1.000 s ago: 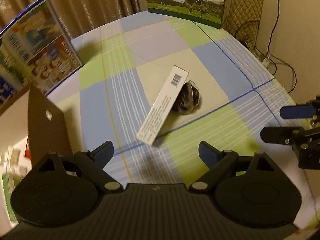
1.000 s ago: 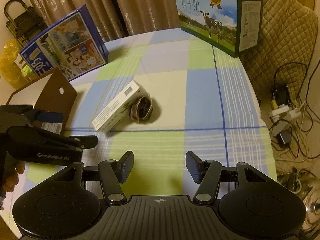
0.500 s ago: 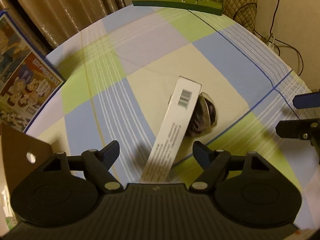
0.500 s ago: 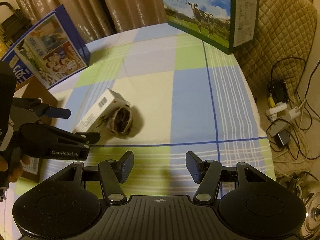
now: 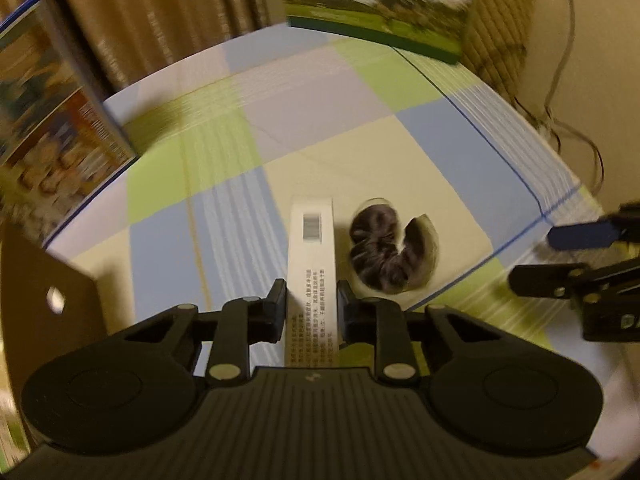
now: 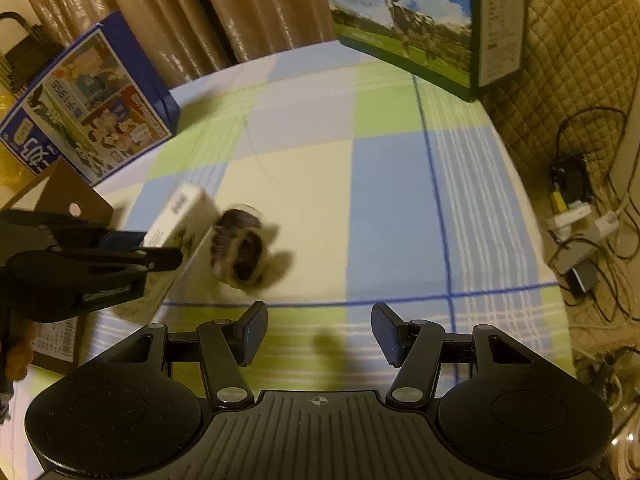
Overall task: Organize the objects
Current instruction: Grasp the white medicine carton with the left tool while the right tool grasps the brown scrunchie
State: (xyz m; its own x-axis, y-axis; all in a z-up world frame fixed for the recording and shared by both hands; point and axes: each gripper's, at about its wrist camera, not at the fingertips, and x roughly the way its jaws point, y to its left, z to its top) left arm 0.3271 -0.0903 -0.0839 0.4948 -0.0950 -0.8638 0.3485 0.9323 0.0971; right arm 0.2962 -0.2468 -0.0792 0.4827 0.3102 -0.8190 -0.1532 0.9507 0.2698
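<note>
The worktop (image 6: 392,184) wears a checked cloth of pale green, light blue, lilac and cream squares, crossed by thin dark-blue lines and bands of fine white stripes. The long box (image 5: 314,248) is white with small dark print and a black barcode. Just beside it, the scrunchie (image 5: 384,250) is dark brownish-purple. Both tools are black: the left tool (image 5: 312,308) and the right tool (image 6: 319,334). At the far edge, the milk carton (image 6: 404,20) shows a black-and-white cow on green grass under blue sky; the picture box (image 6: 84,104) at the left edge is blue-bordered with colourful cartoon panels.
</note>
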